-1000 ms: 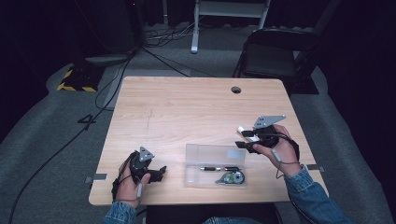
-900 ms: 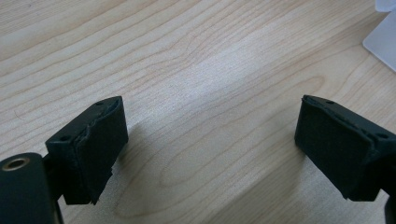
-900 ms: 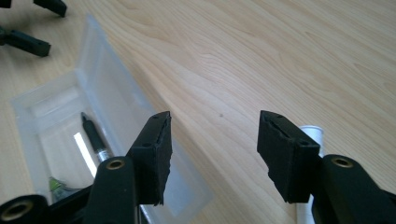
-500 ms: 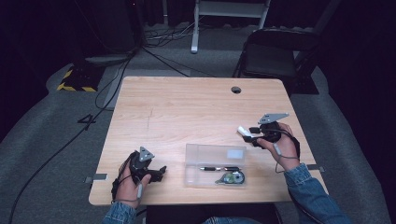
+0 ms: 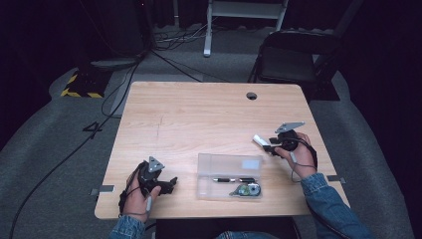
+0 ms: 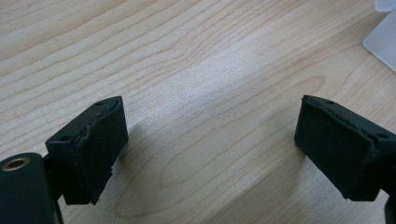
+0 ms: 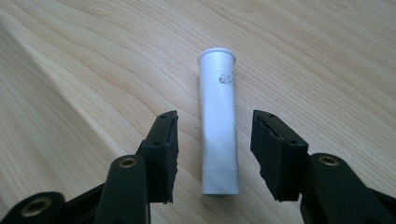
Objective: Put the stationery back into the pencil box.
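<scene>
A white tube (image 7: 218, 126) lies flat on the wooden table (image 5: 199, 119), capped end pointing away from me. My right gripper (image 7: 214, 149) is open around its near half, with a gap between each pad and the tube. In the high view the tube (image 5: 259, 140) sticks out to the left of the right gripper (image 5: 270, 145), at the table's right side. My left gripper (image 6: 210, 154) is open wide over bare wood, nothing between its pads; it rests near the front left edge (image 5: 168, 185).
A clear plastic case (image 5: 230, 167) lies near the front edge between the two hands, holding a pen (image 5: 234, 180) and a small round dispenser (image 5: 246, 190). Its corner (image 6: 385, 42) shows in the left gripper view. A cable hole (image 5: 252, 95) sits at the far side.
The right hand has shifted slightly, staying by the white tube. The left hand and the case have not moved.
</scene>
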The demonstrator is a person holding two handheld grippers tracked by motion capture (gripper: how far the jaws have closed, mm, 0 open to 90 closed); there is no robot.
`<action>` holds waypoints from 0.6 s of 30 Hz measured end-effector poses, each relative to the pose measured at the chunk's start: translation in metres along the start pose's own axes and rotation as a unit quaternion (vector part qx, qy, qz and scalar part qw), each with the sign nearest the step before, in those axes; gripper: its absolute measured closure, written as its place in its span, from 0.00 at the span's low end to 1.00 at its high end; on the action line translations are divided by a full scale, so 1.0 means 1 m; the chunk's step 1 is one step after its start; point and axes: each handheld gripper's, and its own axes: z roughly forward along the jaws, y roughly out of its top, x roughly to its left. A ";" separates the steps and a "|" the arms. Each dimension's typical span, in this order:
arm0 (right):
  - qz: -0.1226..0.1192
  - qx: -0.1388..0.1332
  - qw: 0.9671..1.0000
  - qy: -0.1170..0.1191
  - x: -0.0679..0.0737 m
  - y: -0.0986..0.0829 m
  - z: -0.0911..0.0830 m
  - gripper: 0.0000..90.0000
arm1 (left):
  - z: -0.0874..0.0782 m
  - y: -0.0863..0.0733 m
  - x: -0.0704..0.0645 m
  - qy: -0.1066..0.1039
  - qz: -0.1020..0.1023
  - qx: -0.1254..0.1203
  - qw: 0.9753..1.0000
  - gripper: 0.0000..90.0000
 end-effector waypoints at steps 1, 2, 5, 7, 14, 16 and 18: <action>0.000 0.002 1.000 0.000 -0.001 -0.001 0.001 0.60 | 0.000 0.000 0.000 0.000 0.001 0.000 1.000 0.11; 0.000 0.004 1.000 0.000 -0.001 -0.001 0.002 0.60 | 0.000 0.000 0.000 0.000 0.000 0.000 1.000 0.11; 0.000 0.011 1.000 0.001 -0.002 -0.004 0.006 0.63 | 0.000 0.000 0.000 0.000 0.001 0.000 1.000 0.11; -0.001 0.017 1.000 0.003 -0.002 -0.004 0.008 0.64 | 0.000 0.000 0.000 0.000 0.000 0.000 1.000 0.11; 0.001 0.021 1.000 0.007 -0.002 -0.006 0.014 0.70 | 0.000 0.000 0.000 0.000 0.000 0.000 1.000 0.11; 0.000 0.025 1.000 0.010 -0.002 -0.006 0.015 0.72 | 0.000 0.000 0.000 0.000 0.000 0.000 1.000 0.11; 0.002 0.022 1.000 0.012 -0.003 -0.006 0.016 0.74 | 0.000 0.000 0.000 0.000 0.000 0.000 1.000 0.11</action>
